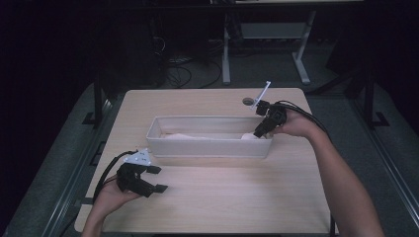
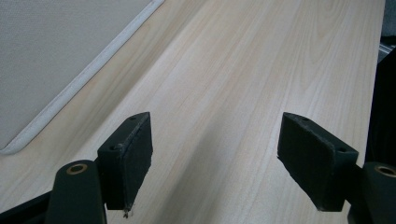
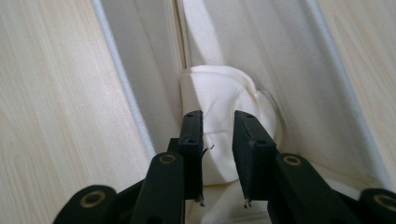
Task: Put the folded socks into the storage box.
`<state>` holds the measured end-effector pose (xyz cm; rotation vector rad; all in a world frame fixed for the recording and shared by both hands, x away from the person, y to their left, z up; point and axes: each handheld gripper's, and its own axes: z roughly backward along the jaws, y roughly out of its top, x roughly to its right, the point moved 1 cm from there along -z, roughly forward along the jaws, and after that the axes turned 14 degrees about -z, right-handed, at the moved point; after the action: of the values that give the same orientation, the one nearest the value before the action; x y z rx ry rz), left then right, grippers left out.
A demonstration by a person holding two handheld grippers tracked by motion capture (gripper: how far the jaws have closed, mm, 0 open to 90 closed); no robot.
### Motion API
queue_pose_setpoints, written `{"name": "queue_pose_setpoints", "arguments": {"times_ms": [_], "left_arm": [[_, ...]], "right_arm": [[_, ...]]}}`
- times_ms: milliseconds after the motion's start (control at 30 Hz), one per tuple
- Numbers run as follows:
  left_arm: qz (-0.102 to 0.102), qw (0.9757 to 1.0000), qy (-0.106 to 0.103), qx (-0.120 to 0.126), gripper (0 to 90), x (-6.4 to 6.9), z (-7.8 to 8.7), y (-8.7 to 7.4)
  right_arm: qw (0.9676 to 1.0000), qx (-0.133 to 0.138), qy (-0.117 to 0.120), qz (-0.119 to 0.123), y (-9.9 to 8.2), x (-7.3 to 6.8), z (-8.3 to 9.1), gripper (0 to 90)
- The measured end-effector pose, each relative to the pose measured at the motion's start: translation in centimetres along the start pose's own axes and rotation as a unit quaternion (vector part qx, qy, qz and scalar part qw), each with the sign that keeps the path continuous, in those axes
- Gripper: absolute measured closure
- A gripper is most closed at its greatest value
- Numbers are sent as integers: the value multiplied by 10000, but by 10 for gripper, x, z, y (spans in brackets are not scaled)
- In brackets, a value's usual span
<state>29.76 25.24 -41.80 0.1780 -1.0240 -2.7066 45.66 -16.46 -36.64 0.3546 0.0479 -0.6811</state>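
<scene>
Cloth lies lengthwise along the bin, right hand-held gripper nearly closed above it.

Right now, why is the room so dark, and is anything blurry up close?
High view: light falls on the table, the surroundings stay near black. Left gripper view: sharp wood grain, soft shadow. Right gripper view: the white cloth is bright, slightly soft.
</scene>
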Motion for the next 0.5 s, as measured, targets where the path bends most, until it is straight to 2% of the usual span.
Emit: {"name": "queue_pose_setpoints", "arguments": {"times_ms": [500], "left_arm": [[-51,10000,1,-1,261,1,1,1]], "right_arm": [[9992,368,-124,-81,-14,-5,30,678]]}}
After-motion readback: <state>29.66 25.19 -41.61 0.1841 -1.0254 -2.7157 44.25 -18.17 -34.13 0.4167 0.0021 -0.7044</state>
